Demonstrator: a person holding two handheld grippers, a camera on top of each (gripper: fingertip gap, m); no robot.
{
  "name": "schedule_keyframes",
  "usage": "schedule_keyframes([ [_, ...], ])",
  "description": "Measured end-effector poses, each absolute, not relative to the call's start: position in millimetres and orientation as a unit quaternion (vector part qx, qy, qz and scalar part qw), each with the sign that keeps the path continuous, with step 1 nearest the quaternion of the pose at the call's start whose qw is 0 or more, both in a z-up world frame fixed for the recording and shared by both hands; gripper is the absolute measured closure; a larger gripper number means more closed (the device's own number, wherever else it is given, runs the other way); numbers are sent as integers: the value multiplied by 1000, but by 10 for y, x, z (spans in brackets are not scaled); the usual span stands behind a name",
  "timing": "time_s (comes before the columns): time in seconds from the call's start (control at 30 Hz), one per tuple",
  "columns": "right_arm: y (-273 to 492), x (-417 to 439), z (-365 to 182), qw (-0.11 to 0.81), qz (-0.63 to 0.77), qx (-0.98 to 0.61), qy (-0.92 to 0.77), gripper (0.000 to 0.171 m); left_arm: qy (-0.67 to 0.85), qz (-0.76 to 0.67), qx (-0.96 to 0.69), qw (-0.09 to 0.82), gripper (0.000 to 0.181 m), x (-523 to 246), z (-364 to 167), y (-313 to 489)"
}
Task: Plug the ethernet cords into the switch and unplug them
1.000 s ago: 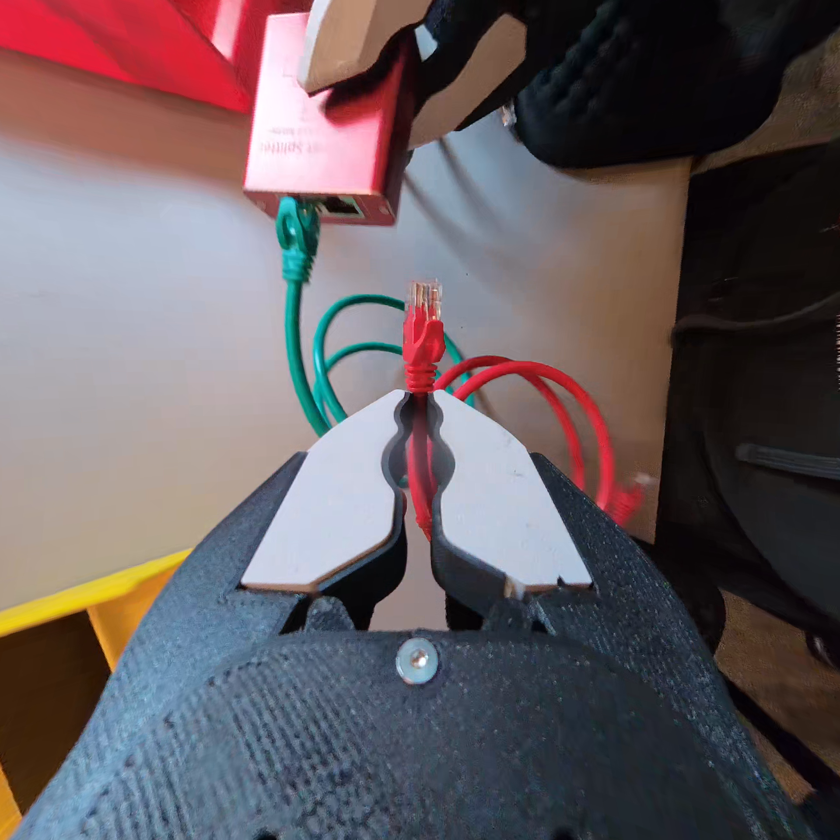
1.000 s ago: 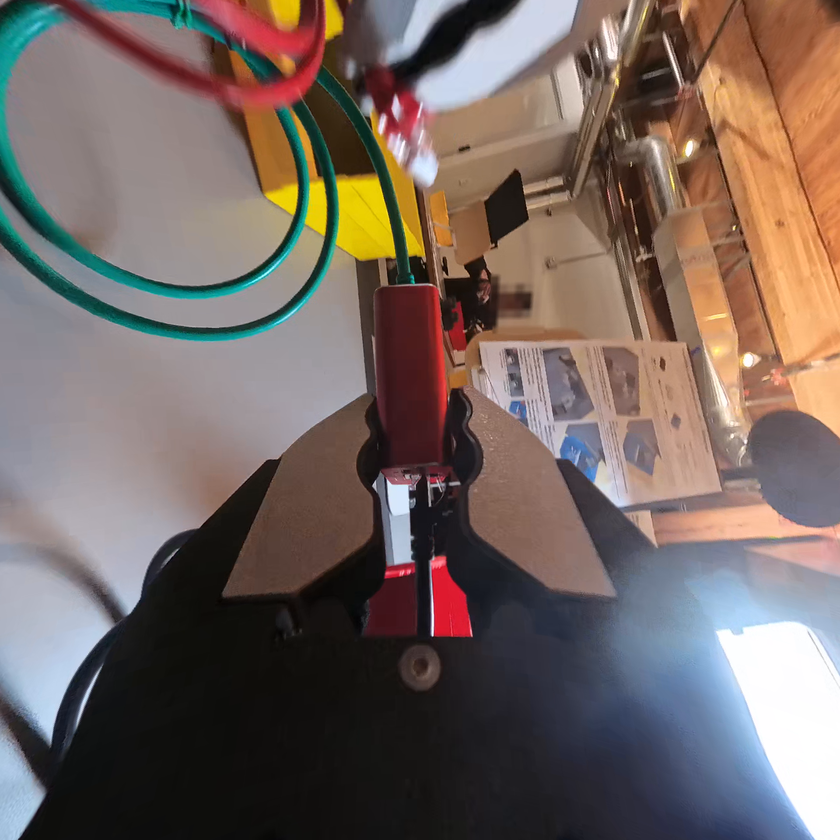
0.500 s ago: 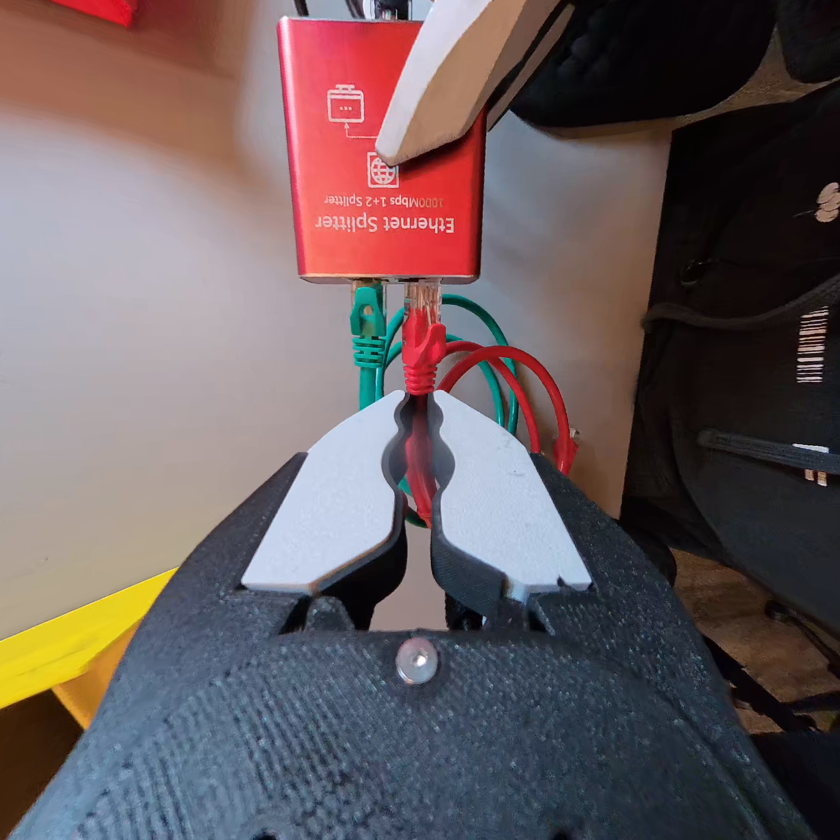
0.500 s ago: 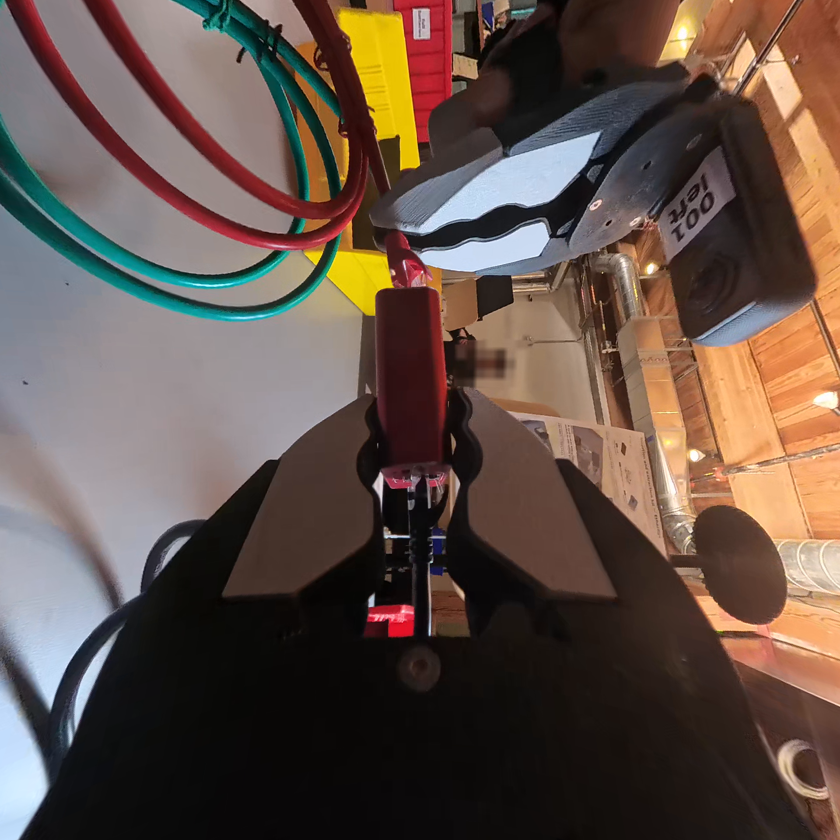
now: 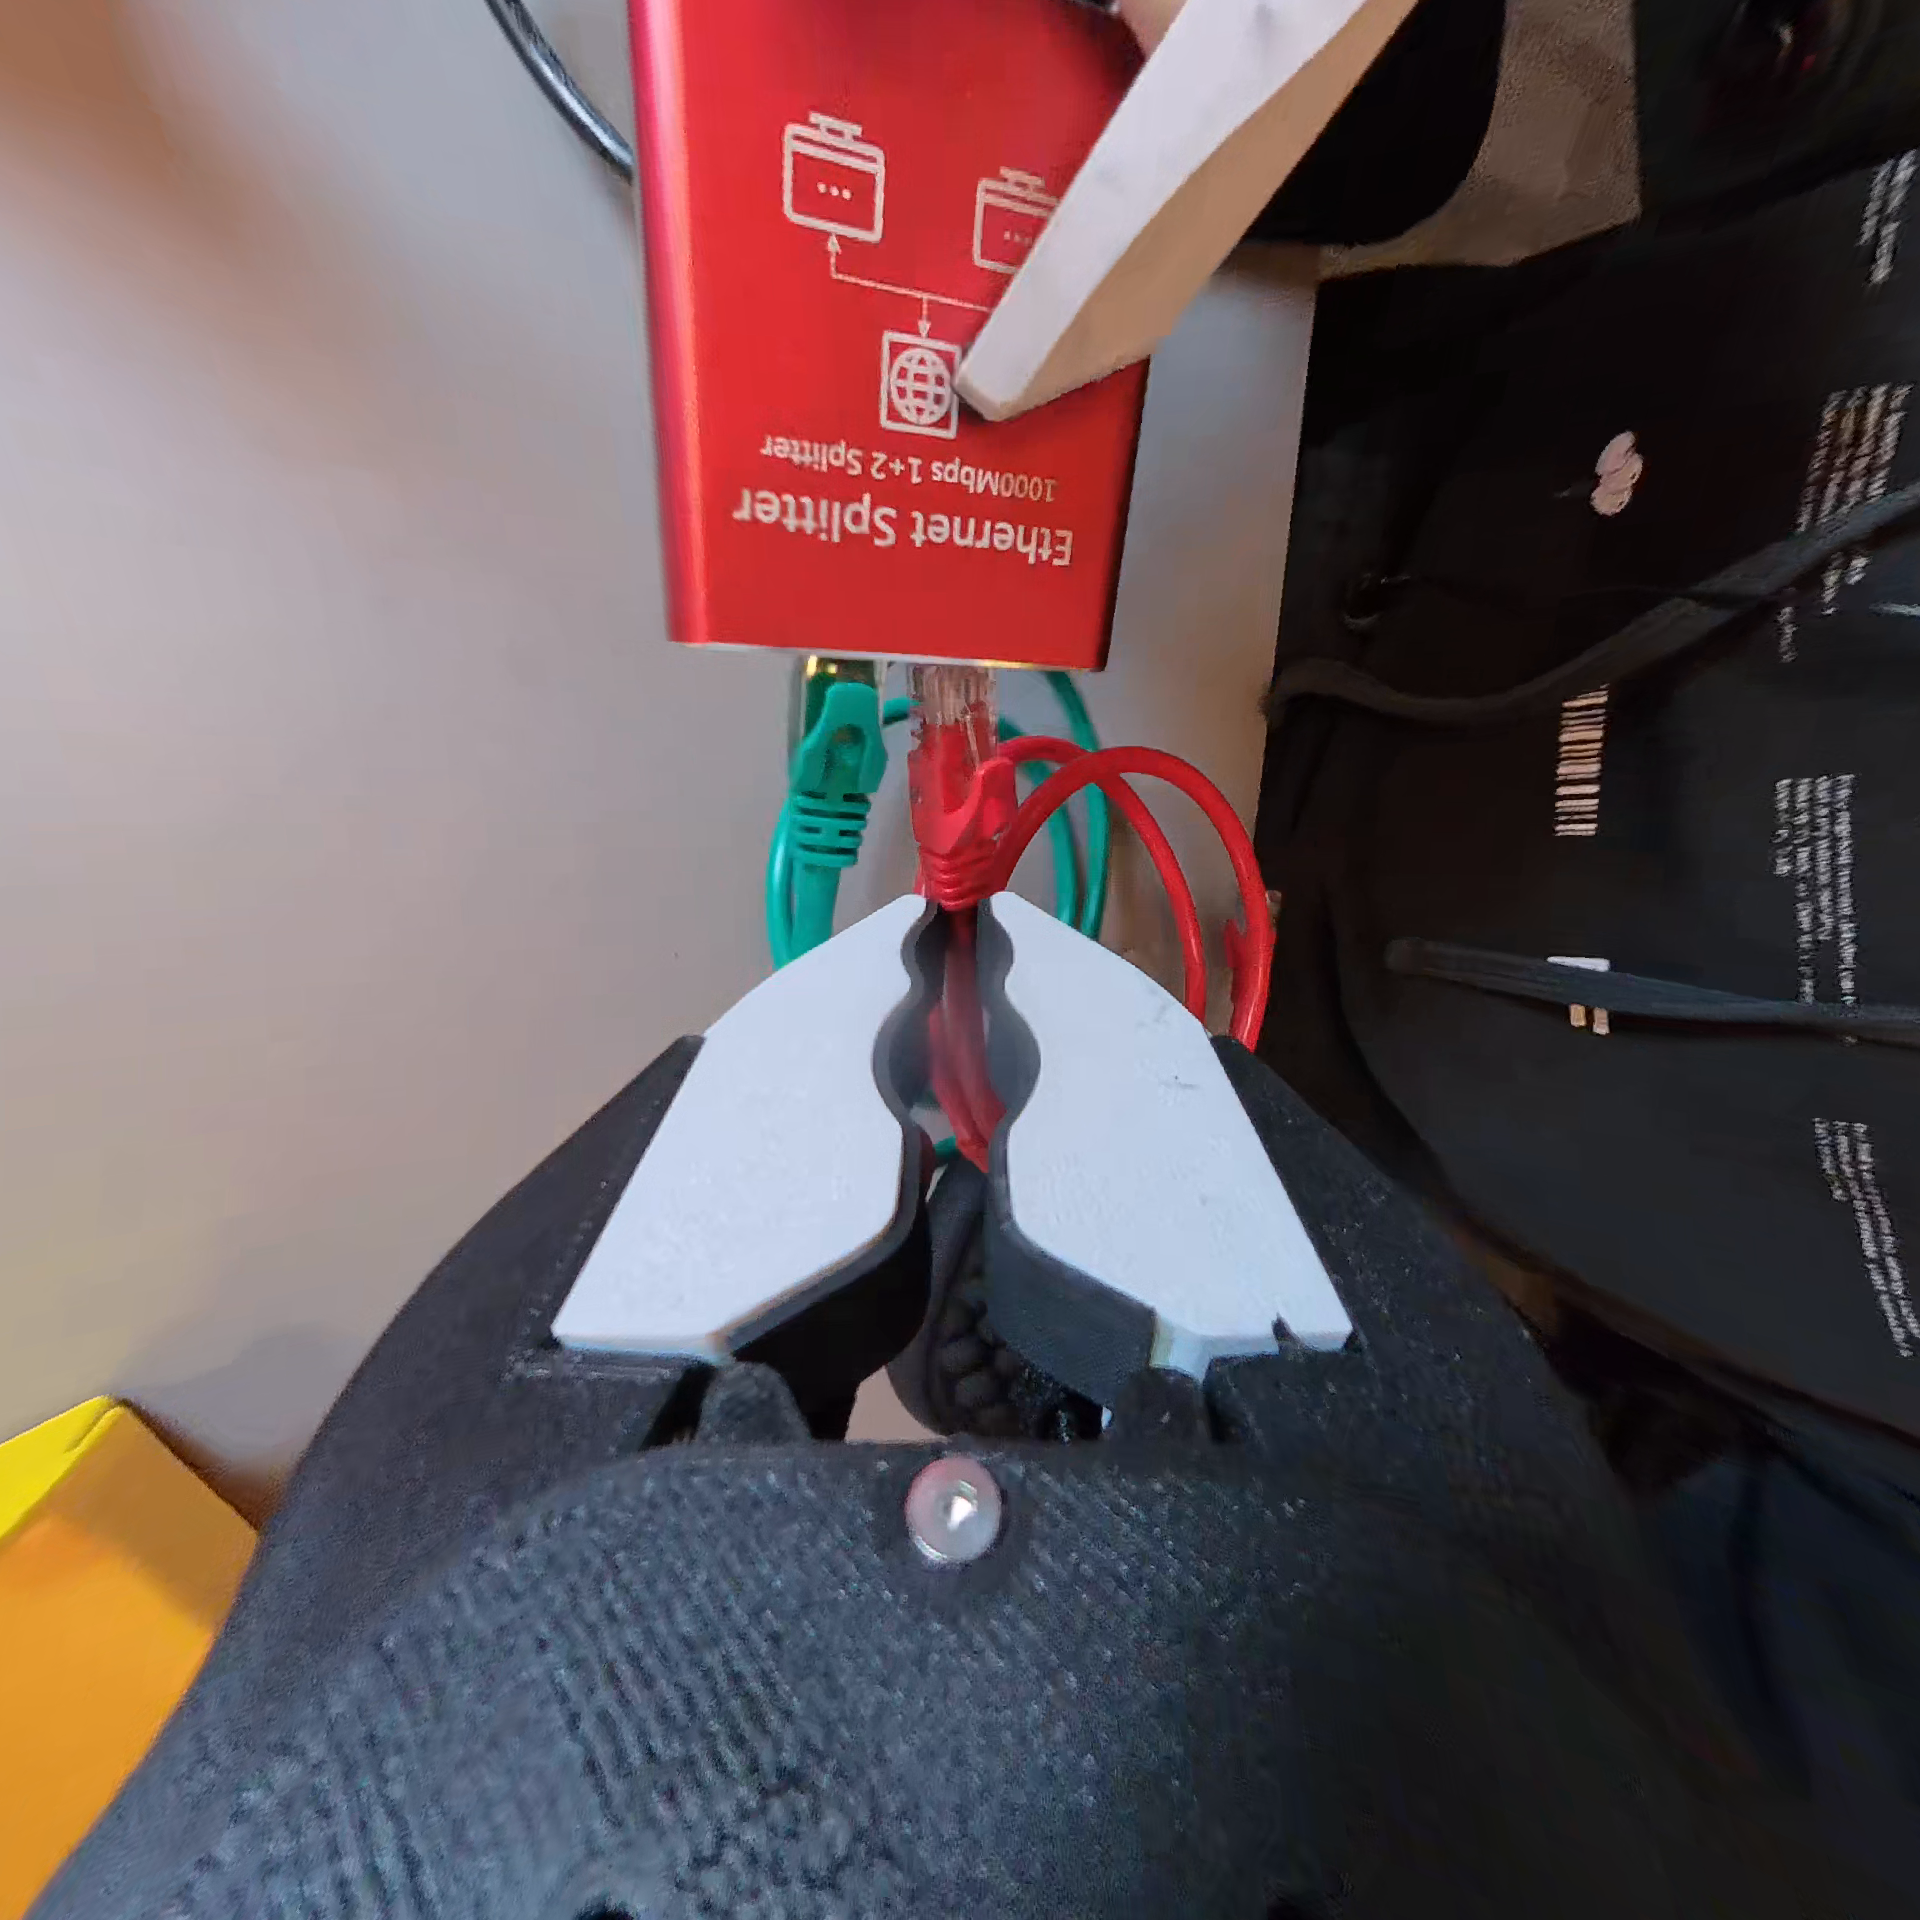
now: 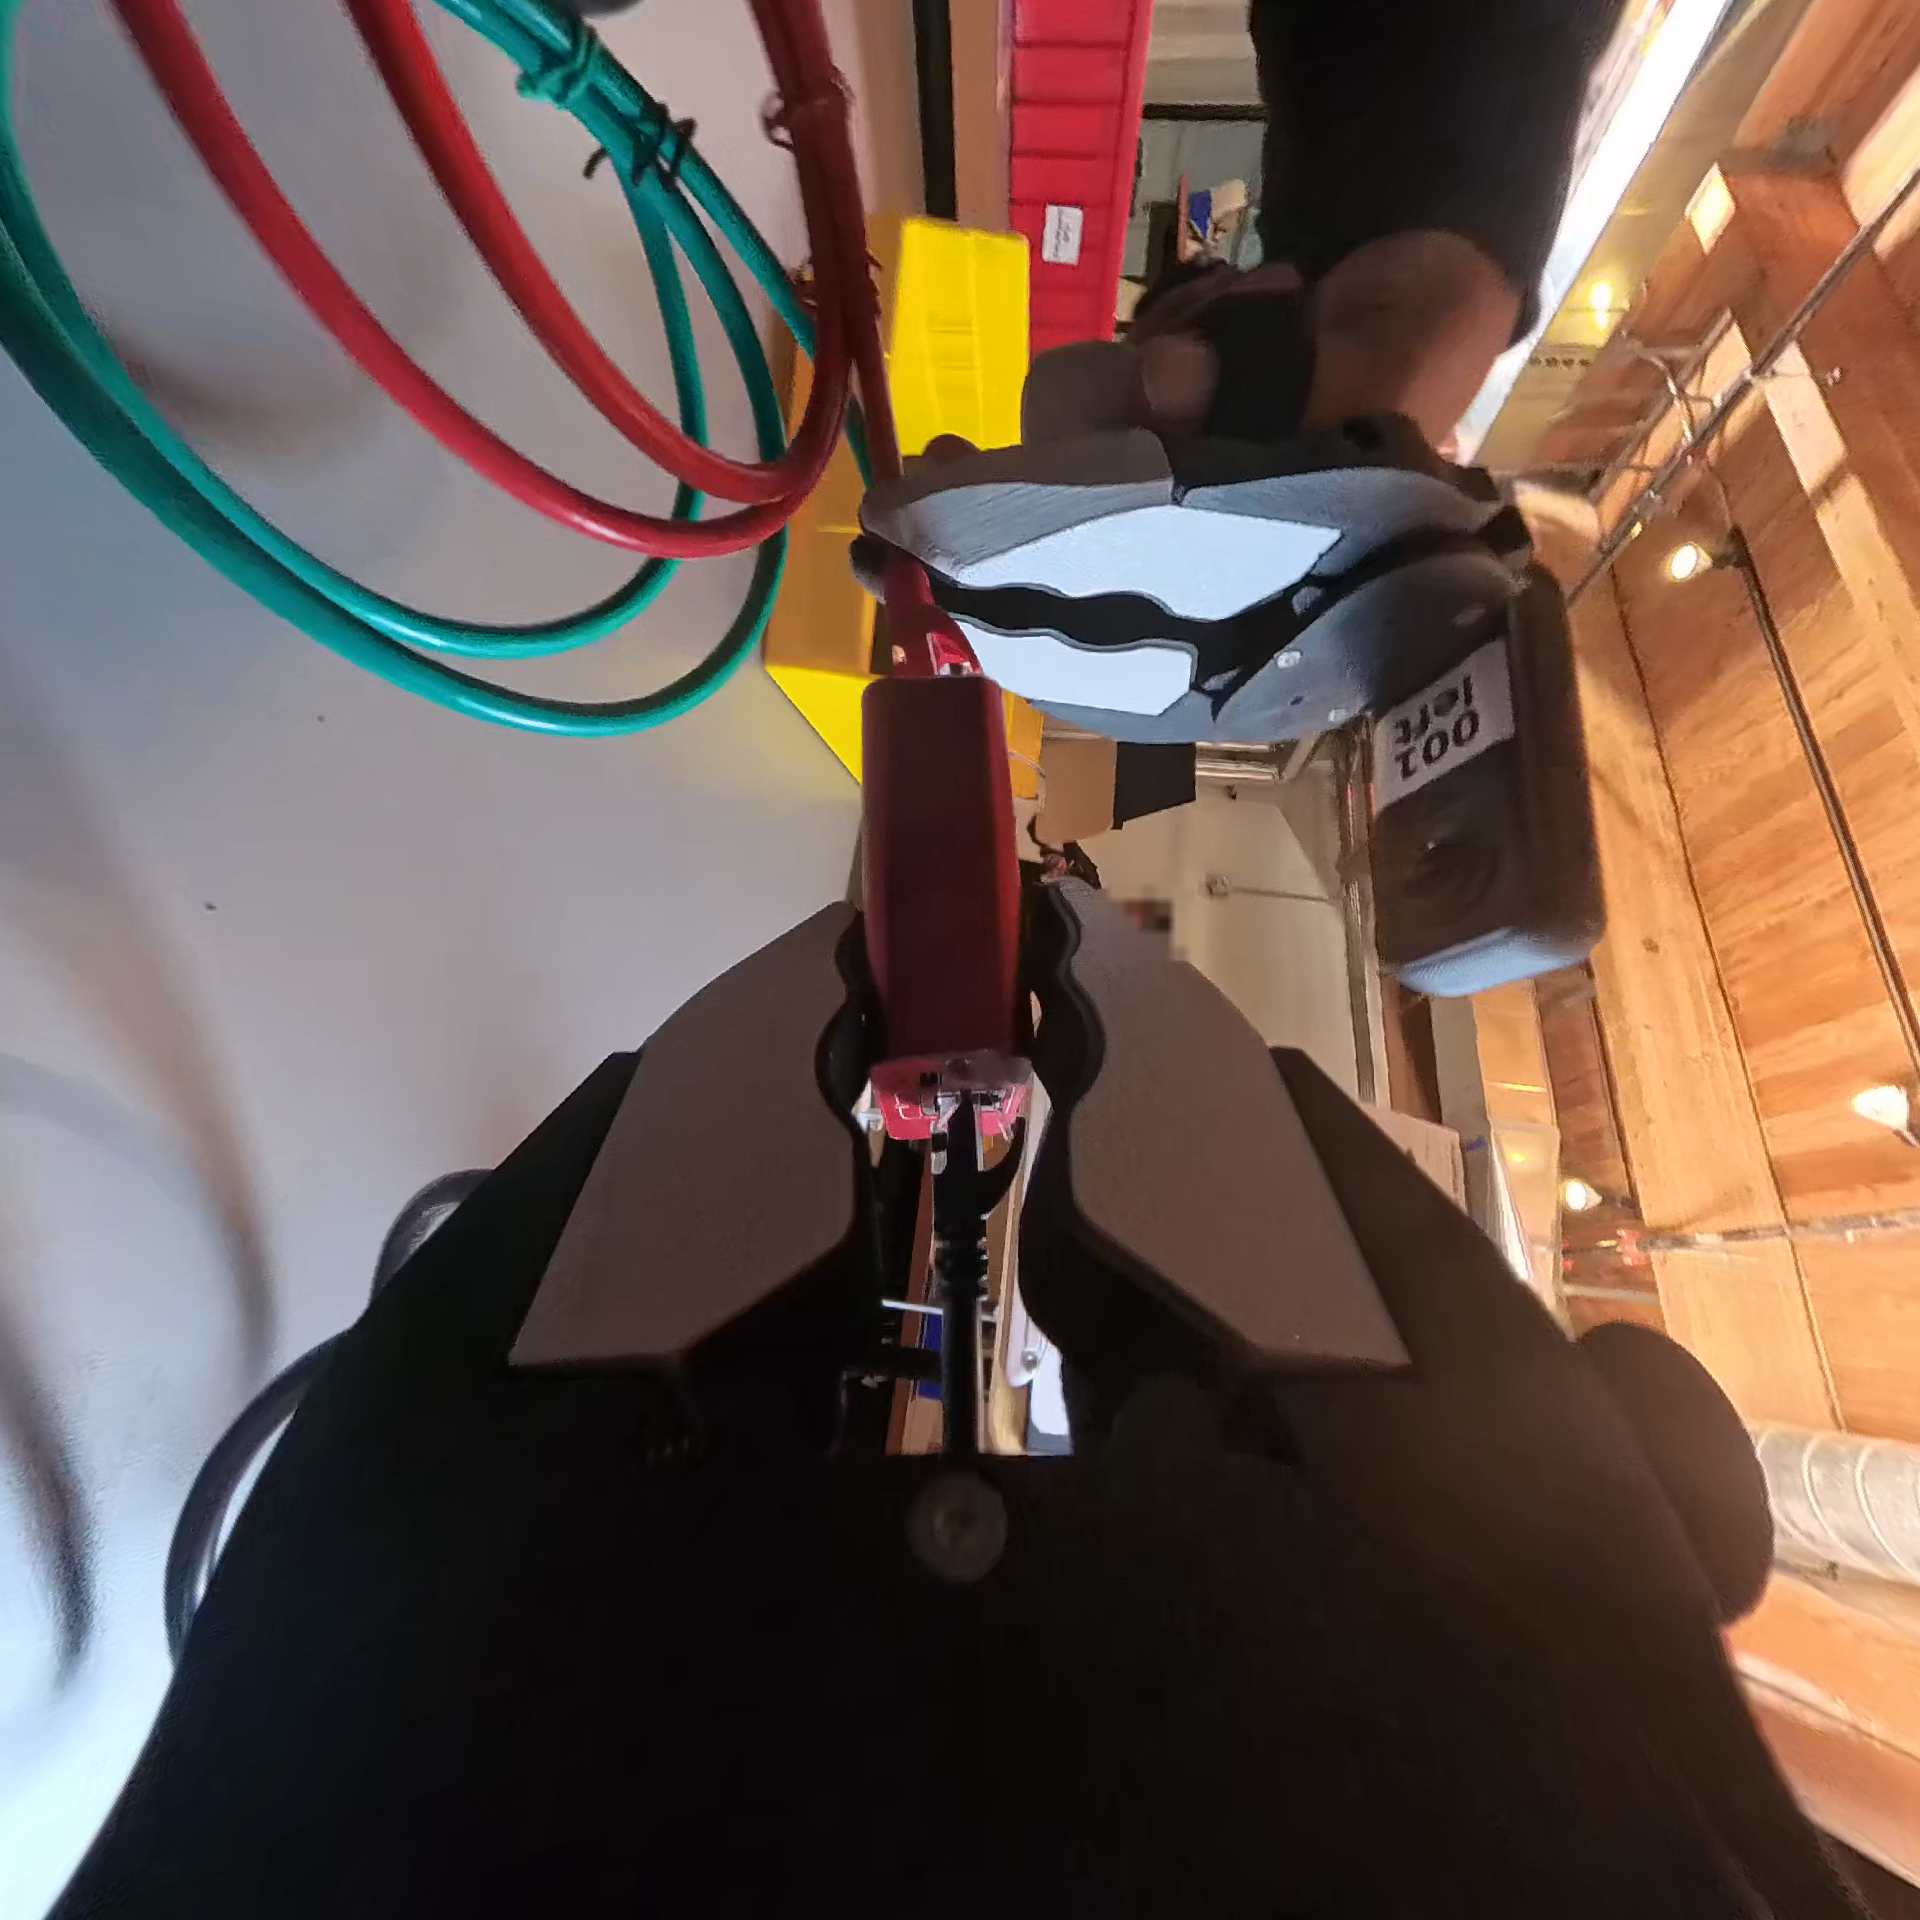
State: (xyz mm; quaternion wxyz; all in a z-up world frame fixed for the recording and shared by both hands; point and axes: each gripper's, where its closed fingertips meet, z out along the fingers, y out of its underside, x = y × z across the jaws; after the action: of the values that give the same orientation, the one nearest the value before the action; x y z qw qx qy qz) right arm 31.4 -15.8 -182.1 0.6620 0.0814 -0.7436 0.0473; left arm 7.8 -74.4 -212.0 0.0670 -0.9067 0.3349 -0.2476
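A red metal switch box (image 5: 894, 343) hangs above the white table, held by my right gripper (image 6: 948, 925), which is shut on its sides (image 6: 940, 873). My left gripper (image 5: 958, 909) is shut on the red ethernet cord just behind its plug (image 5: 951, 769). The plug's clear tip sits at the box's right front port. A green cord's plug (image 5: 831, 779) is in the left port beside it. In the right wrist view the left gripper (image 6: 914, 613) is at the far end of the box. A black cord (image 6: 961, 1236) is plugged into the box's near end.
Loops of red cord (image 6: 499, 343) and green cord (image 6: 343, 623) hang over the white table (image 5: 312, 727). A yellow bin (image 6: 945, 312) stands at the table edge, with a red crate (image 6: 1075, 125) behind it. A person in dark clothes (image 5: 1621, 831) is to the right.
The switch box and the red plug have come together: a second ago the plug was well below the box, now its tip is at the right port. Both grippers stayed shut.
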Motion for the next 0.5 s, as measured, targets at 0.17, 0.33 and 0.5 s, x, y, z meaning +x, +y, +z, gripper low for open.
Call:
schedule_keyframes([
  [0.17,-236,351,-1910,649,43,110,-752,143,352,-244,-903,30,176,114,-2212,-844],
  [0.33,-256,357,-1985,641,42,115,-757,143,365,-241,-899,11,176,134,-2289,-886],
  [0.5,-353,425,-2020,637,47,134,-758,143,353,-235,-905,25,177,90,-2309,-834],
])
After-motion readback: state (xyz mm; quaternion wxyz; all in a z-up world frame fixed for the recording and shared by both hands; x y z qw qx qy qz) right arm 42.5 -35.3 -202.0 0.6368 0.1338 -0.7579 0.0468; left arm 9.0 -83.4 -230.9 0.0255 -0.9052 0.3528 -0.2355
